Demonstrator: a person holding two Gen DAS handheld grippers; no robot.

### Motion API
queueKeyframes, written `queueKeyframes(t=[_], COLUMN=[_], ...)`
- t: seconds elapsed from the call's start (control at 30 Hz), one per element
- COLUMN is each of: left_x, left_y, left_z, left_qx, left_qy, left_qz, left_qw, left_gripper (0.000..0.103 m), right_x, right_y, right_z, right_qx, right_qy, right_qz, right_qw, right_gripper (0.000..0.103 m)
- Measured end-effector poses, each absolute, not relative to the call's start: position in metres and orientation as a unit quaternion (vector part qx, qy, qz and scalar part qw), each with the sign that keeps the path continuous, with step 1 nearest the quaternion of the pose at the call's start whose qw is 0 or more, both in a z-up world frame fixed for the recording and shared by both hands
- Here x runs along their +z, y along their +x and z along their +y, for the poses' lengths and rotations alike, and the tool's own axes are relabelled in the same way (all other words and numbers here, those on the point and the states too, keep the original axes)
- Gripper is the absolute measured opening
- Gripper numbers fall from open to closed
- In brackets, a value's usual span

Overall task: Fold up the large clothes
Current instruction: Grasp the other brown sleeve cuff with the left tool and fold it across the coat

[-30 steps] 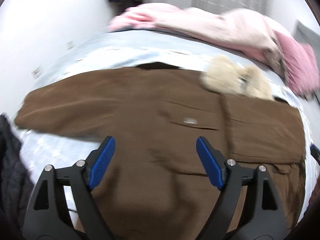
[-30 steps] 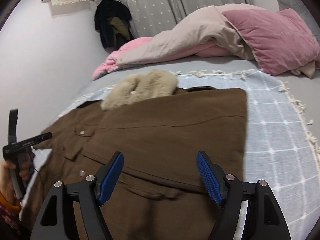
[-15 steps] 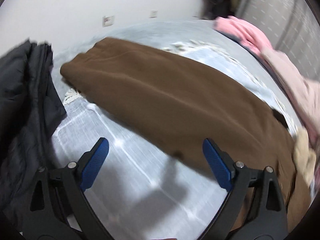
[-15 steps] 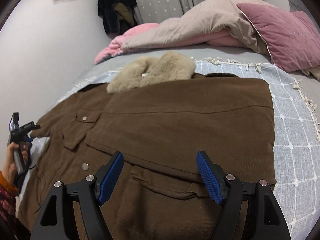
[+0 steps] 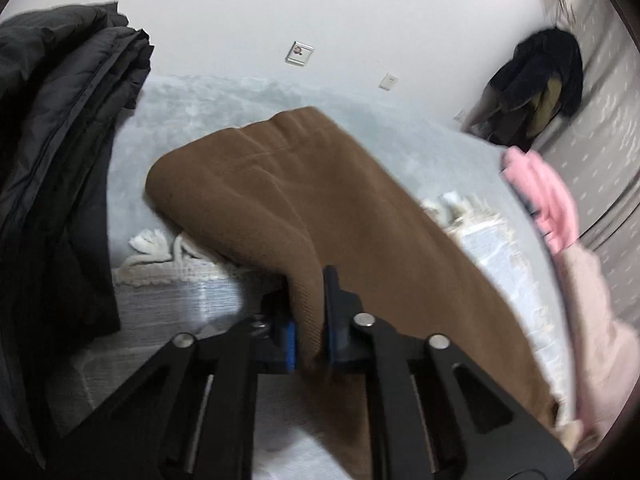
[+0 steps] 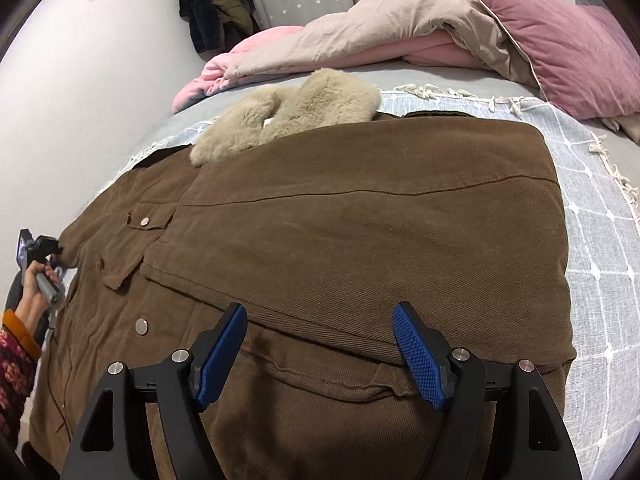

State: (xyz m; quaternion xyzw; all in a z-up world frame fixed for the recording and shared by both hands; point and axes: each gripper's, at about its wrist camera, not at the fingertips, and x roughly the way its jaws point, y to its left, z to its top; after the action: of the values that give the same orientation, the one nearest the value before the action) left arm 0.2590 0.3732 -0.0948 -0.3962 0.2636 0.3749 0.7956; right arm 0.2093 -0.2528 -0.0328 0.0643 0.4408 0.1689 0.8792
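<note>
The brown jacket [image 6: 360, 240] lies spread across the middle of the right wrist view, on a pale blue checked blanket [image 6: 600, 240] that covers the bed [image 6: 440, 76]. One side panel is folded over the front, so a broad smooth flap fills the centre and right of the frame, with snap buttons and pocket flaps showing at centre left. Its beige fur collar [image 6: 288, 116] sits at the upper centre, at the jacket's far edge.

In the left wrist view the jacket's sleeve [image 5: 280, 184] runs from the upper centre down to the lower centre of the frame. The left gripper [image 5: 308, 316] is clamped on the sleeve's edge, brown cloth pinched between its blue pads [image 5: 290, 344]. In the right wrist view that same gripper [image 6: 40, 248] appears at the far left edge, held in the person's hand [image 6: 34, 292] at the jacket's edge.

The right gripper [image 6: 320, 354] hangs over the jacket's near part at the bottom of its frame, its fingers spread wide and holding nothing.

A folded dark coat [image 5: 60, 160] fills the left side of the left wrist view, beside the sleeve. A pink and beige duvet [image 6: 380, 36] is heaped at the top of the right wrist view, with a mauve pillow [image 6: 568, 48] at upper right. Dark clothes [image 6: 216, 0] hang against the wall at the upper left.
</note>
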Motion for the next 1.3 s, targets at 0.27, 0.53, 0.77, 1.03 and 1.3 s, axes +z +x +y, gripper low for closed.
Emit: queueKeyframes(t=[0.27,0.53,0.77,1.03,1.3], left_x=[-0.007,0.072,0.079,0.005,-0.038], left_y=[0.253,0.269,0.287,0.293,0.258], left_z=[0.317,0.163,0.026,-0.101,-0.090], left_qx=[0.258,0.081,-0.093,-0.222,-0.262], left_qy=[-0.351,-0.205,-0.154,-0.034,0.037], left_qz=[0.177,0.146,0.188,0.334,0.418], left_qw=[0.883,0.964,0.966,0.915,0.869], left_gripper=[0.008,0.008,0.008,0.011,0.043], right_x=[-0.029,-0.025,-0.021,-0.019,-0.020], right_y=[0.208,0.205,0.204,0.206,0.208], right_z=[-0.255,-0.256,-0.258,-0.279,-0.284], right_qx=[0.166,0.169,0.178,0.166,0.155], right_qy=[0.069,0.075,0.088,0.122,0.130], right_qz=[0.436,0.430,0.425,0.412,0.410], right_qw=[0.882,0.883,0.883,0.887,0.889], right_gripper=[0.076,0.076,0.076,0.076,0.076])
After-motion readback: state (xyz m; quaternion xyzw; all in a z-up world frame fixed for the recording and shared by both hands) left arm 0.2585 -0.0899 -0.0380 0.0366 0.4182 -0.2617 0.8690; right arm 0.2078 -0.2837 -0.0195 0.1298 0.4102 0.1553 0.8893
